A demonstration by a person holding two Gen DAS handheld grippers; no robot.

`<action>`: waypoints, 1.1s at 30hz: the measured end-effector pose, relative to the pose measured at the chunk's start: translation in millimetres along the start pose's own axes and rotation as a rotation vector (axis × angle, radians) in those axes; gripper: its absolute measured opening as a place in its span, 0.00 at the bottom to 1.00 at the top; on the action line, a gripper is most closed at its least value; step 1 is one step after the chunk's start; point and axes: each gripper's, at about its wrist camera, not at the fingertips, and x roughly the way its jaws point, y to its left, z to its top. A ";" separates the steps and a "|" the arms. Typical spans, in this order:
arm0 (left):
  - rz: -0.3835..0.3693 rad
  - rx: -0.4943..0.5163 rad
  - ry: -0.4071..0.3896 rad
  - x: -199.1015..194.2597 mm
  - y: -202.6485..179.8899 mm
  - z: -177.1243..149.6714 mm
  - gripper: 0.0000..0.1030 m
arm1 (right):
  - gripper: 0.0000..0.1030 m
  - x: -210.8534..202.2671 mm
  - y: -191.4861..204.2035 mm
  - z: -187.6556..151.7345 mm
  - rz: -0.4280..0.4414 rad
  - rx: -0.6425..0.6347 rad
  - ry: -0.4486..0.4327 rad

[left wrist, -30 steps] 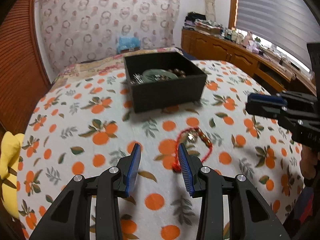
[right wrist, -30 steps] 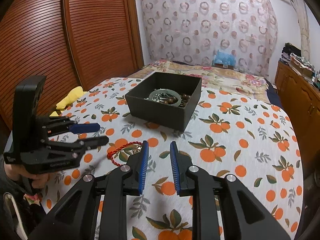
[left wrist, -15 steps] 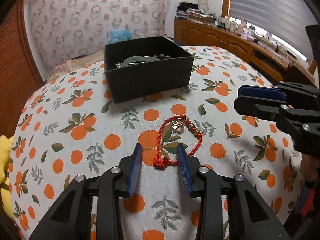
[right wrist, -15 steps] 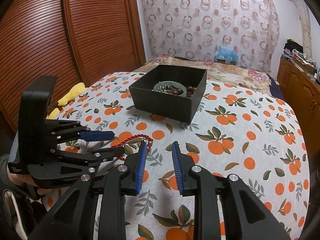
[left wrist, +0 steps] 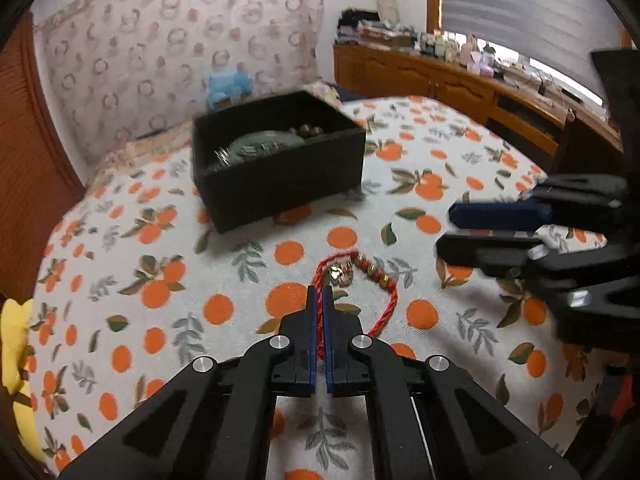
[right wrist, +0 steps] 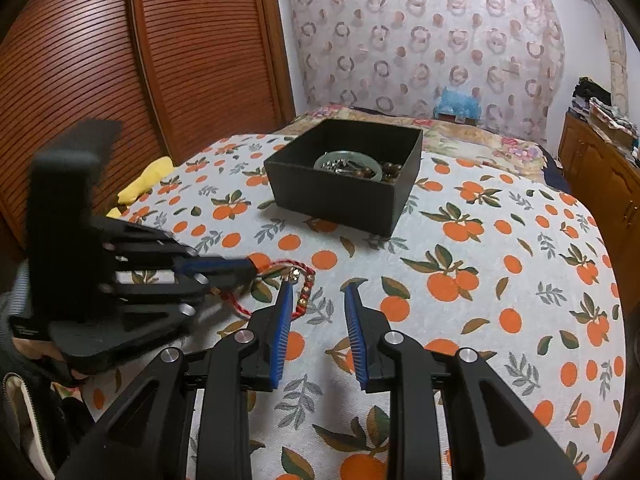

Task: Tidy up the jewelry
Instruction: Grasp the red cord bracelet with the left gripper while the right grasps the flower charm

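A red cord bracelet [left wrist: 385,280] with gold beads and a charm lies on the orange-print bedcover. My left gripper [left wrist: 319,293] is shut on its near cord; it also shows at the left of the right wrist view [right wrist: 252,266]. A black open box [left wrist: 280,160] holding a green bangle [right wrist: 347,160] and brown beads stands behind the bracelet. My right gripper [right wrist: 318,290] is open and empty, just right of the bracelet [right wrist: 304,294], and it shows at the right of the left wrist view [left wrist: 452,232].
The bedcover [right wrist: 500,280] curves down at its edges. A yellow cloth [right wrist: 148,178] lies at the left by a brown slatted wardrobe [right wrist: 120,80]. A wooden sideboard [left wrist: 460,80] with clutter runs along the right wall. A patterned curtain [right wrist: 420,40] hangs behind.
My left gripper has closed from open onto the bracelet's red cord and moved forward. The right gripper has stayed open and drifted a little closer to the bracelet.
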 end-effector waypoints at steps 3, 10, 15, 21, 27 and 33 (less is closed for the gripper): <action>0.010 -0.019 -0.047 -17.4 4.2 -0.4 0.02 | 0.28 5.8 0.6 -0.8 -0.001 -0.003 0.015; 0.010 -0.070 -0.118 -50.0 21.4 -0.4 0.01 | 0.29 22.5 5.4 0.7 0.005 -0.031 0.061; 0.020 -0.092 -0.154 -67.9 31.7 -1.5 0.02 | 0.36 38.4 14.4 5.6 0.021 -0.065 0.095; 0.031 -0.118 -0.170 -76.0 40.9 -4.9 0.02 | 0.36 53.8 24.7 15.6 0.029 -0.106 0.116; 0.033 -0.129 -0.172 -76.7 43.6 -7.5 0.02 | 0.36 65.3 28.1 18.9 0.009 -0.142 0.144; 0.035 -0.129 -0.172 -76.9 44.1 -7.9 0.02 | 0.25 68.8 31.3 19.3 -0.019 -0.174 0.141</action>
